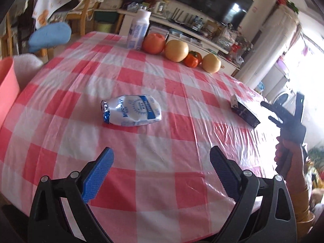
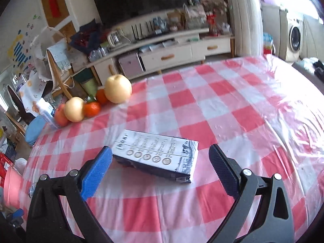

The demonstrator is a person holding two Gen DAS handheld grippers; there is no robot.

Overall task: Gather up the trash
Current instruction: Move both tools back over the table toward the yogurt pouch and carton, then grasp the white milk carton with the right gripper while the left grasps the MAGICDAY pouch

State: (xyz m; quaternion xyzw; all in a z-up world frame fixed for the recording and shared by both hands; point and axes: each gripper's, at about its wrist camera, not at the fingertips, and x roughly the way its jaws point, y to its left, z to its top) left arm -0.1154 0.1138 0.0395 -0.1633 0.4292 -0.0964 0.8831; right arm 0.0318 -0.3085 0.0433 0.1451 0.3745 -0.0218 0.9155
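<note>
Lying on its side near the middle of the table [image 1: 182,212], the crushed bottle [image 1: 131,110] is ahead of the left gripper [image 1: 162,174], whose jaws are spread and empty. A flat carton [image 2: 157,155] lies between the wide-spread fingers of the right gripper [image 2: 161,170], untouched. Fruit [image 1: 176,50] and a standing bottle [image 1: 138,31] are at the far edge.

We see our right hand-held gripper [image 2: 160,162] spread wide at lower centre, a flattened carton [image 2: 156,155] lying on the checked tabletop [image 2: 232,111] just beyond it.
</note>
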